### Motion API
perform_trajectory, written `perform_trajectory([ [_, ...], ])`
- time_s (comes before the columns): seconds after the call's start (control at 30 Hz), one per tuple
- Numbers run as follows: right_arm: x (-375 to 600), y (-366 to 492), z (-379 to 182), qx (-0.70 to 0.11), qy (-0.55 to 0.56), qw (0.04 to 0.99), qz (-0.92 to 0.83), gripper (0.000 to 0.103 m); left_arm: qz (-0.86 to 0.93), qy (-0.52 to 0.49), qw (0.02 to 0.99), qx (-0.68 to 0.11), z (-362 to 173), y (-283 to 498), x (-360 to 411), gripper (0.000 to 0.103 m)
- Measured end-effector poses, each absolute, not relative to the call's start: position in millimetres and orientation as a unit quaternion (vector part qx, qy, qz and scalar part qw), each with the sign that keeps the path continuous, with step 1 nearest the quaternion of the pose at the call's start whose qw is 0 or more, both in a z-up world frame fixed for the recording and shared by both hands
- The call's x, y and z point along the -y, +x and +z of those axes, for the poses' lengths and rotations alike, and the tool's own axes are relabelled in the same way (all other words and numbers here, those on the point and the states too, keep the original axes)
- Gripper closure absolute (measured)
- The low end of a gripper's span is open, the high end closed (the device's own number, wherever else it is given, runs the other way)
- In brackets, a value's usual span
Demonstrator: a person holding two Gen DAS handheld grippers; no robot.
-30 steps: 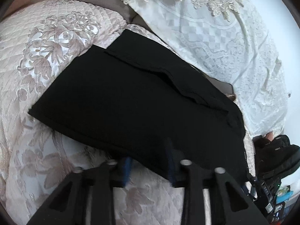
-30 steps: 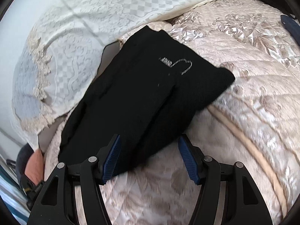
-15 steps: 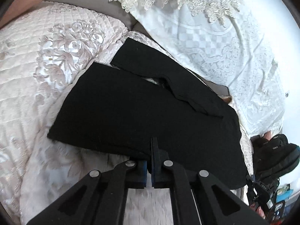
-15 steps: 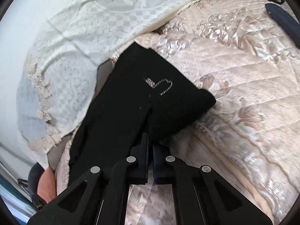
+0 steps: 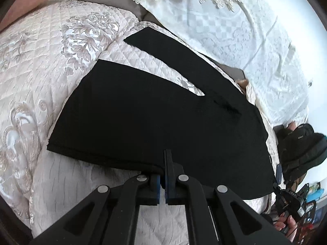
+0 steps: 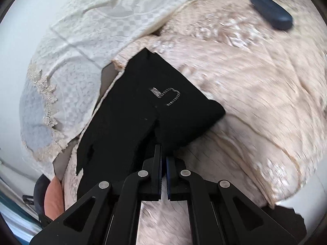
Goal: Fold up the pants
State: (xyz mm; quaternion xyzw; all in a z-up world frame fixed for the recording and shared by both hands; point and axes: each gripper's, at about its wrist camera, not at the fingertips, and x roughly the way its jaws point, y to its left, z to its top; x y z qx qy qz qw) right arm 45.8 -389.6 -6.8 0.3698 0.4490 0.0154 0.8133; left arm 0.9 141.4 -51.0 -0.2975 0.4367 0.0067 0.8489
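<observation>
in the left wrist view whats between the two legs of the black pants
A bare wedge of the quilted bedspread shows between the two legs of the black pants, narrowing toward the crotch.

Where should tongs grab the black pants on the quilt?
Pinch the black pants at the near edge, coming low from the camera side: they lie flat on the quilt, so only edges give purchase. Left tongs and right tongs are already shut there.

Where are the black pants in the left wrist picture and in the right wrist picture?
Left wrist: black pants fill the centre, legs splayed toward upper left, near edge pinched in the left gripper.
Right wrist: pants at centre-left, near edge pinched in the right gripper.
Shared landmark: white lace cloth beyond the pants.
</observation>
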Motion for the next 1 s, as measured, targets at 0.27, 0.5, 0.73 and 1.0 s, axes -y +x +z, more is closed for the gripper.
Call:
perform_trajectory([
  [0.27,380.1,48.5,-10.0,-0.482,0.305,0.821,-0.014,0.087,0.009,-0.257,0.862,-0.436,-48.0,0.8,-138.4,0.093],
  [0.5,405.6,27.5,17.7,-0.455,0.283,0.838,-0.1,0.074,0.074,-0.263,0.865,-0.421,-36.4,-16.7,-163.1,0.088],
  [0.73,368.7,37.1,37.0,-0.444,0.212,0.869,-0.049,0.074,0.153,-0.228,0.881,-0.385,-12.1,-31.5,-172.6,0.091],
  [1.0,336.3,57.1,0.0,-0.512,0.152,0.845,-0.032,0.074,0.069,-0.206,0.898,-0.382,1.9,-7.2,-148.3,0.076],
])
